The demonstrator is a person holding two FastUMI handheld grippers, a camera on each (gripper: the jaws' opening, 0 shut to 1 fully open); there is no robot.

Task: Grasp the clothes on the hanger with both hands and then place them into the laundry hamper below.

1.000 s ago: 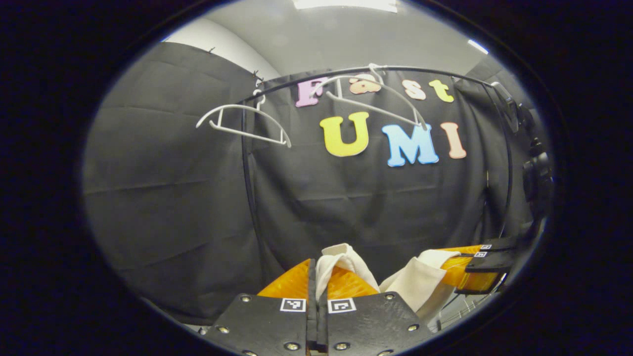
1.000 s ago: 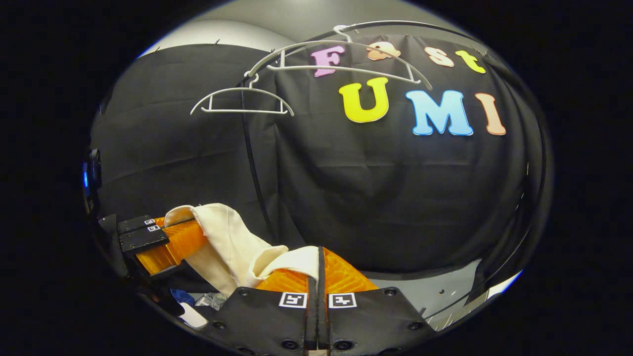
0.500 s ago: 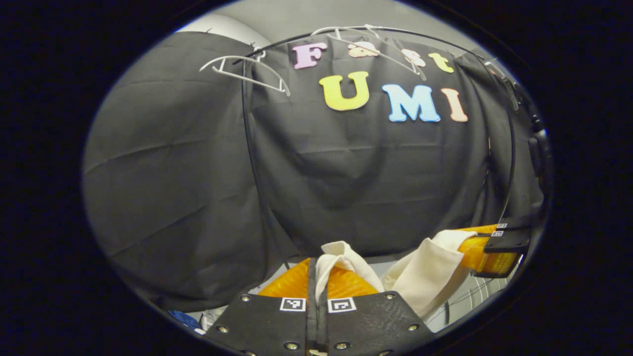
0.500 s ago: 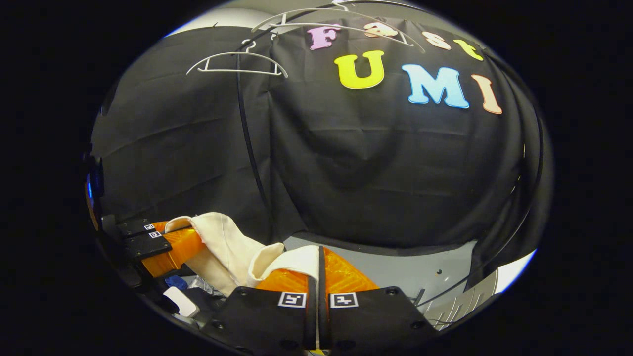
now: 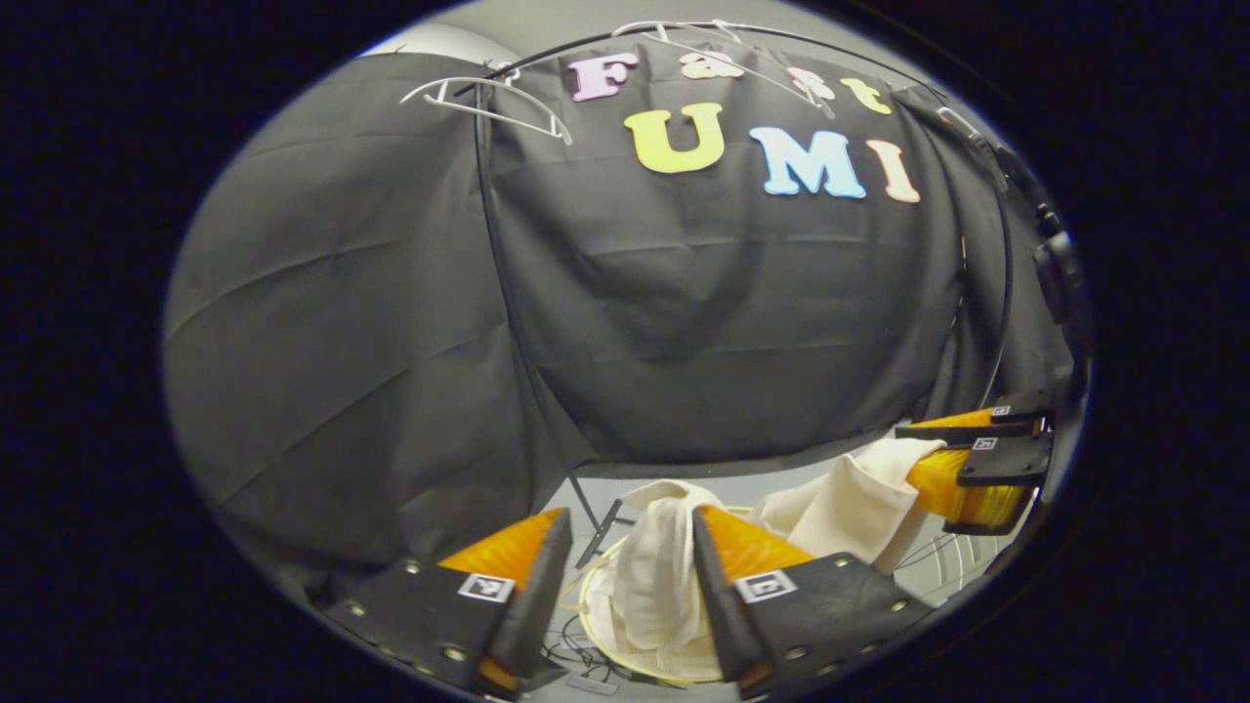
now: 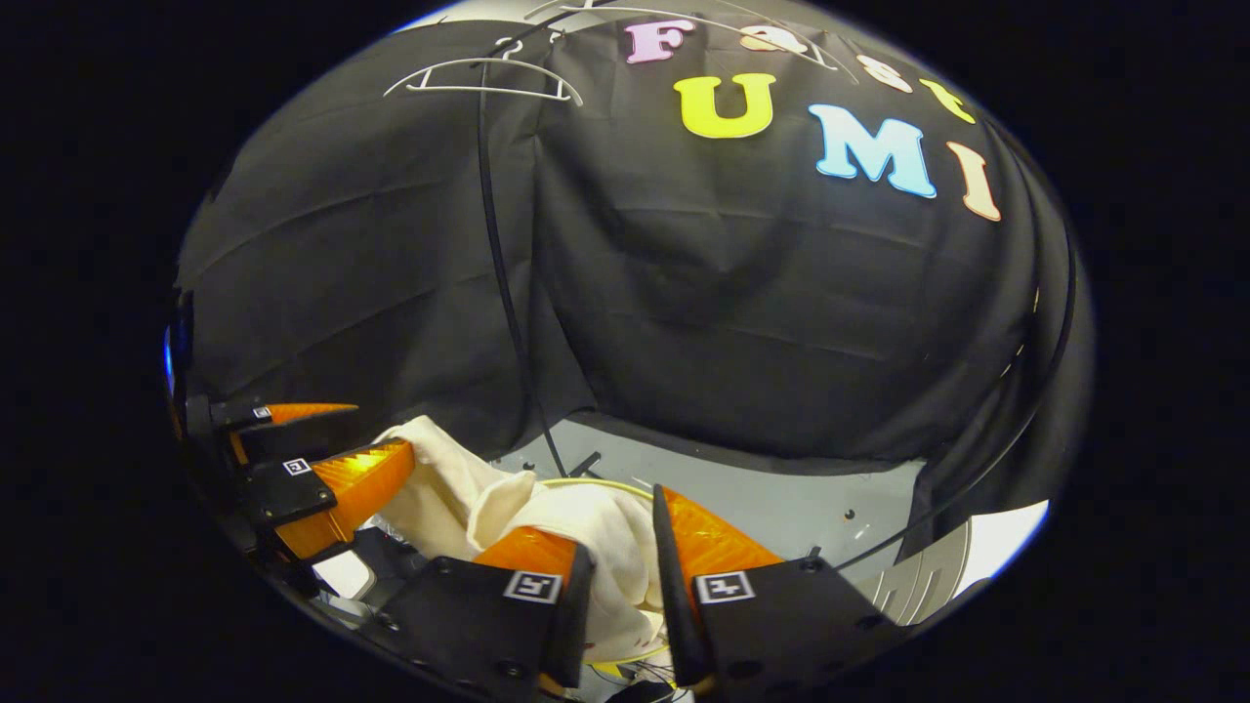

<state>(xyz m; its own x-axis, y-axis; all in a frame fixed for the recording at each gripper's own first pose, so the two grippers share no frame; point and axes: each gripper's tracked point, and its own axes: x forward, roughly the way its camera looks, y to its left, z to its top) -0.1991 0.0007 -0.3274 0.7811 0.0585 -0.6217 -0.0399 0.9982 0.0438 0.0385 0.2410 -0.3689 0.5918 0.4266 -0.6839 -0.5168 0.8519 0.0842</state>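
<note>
Cream garment (image 5: 664,576) released; both jaws now apart.

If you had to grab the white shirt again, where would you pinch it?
I'd probably pinch the bunched fold at the top of the cream garment, coming down from above. It sits highest between the open left tongs, over the hamper rim, and looks thick enough to grip.

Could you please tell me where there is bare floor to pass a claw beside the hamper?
Bare grey floor runs between the black cloth wall and the yellow-rimmed hamper. It is crowded at the hamper, where the cream garment hangs between both open claws, left claw and right claw.
</note>
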